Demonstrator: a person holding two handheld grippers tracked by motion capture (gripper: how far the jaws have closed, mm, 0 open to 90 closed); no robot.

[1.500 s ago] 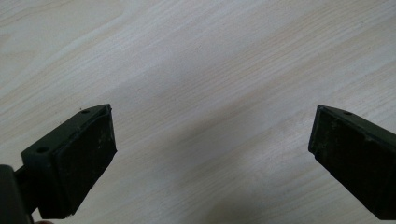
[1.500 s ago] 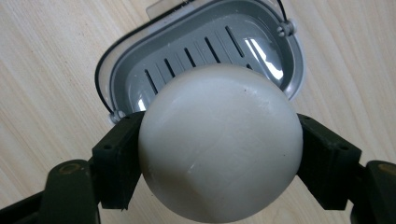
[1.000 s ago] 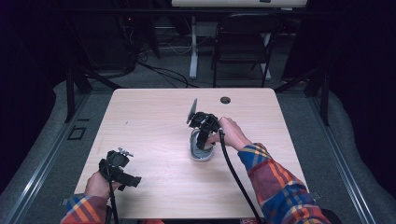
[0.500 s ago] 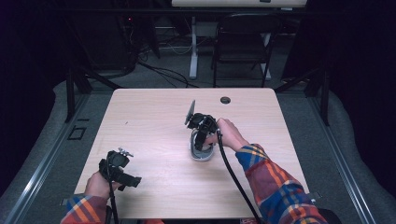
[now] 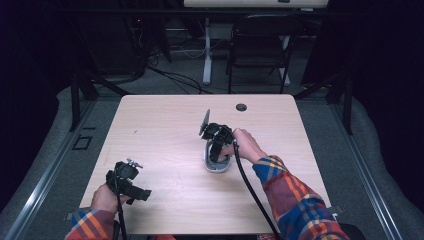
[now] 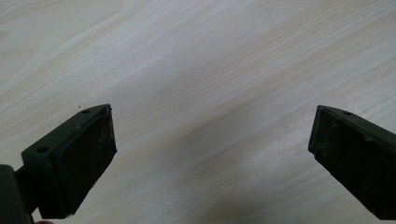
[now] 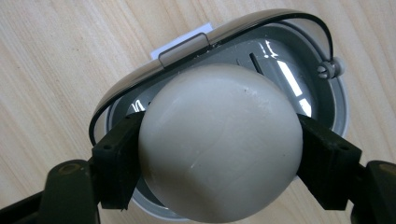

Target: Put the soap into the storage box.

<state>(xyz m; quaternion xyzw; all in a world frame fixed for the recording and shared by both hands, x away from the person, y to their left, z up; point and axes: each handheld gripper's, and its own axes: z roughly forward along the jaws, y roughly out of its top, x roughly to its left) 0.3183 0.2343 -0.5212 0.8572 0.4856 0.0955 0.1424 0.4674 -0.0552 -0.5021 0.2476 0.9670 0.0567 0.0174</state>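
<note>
Right gripper [image 7: 219,154] clamps the pale soap bar [image 7: 219,140] just over the grey soap dish [image 7: 327,93]; seating and releasing remain. Left gripper [image 6: 210,158] idles wide open over bare tabletop [image 6: 196,56].

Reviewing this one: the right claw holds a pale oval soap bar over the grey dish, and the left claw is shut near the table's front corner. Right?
Not quite. The left claw is open: the left gripper view shows its jaws wide apart over bare table. The rest holds: the right claw grips the pale soap bar over the grey dish.
</note>
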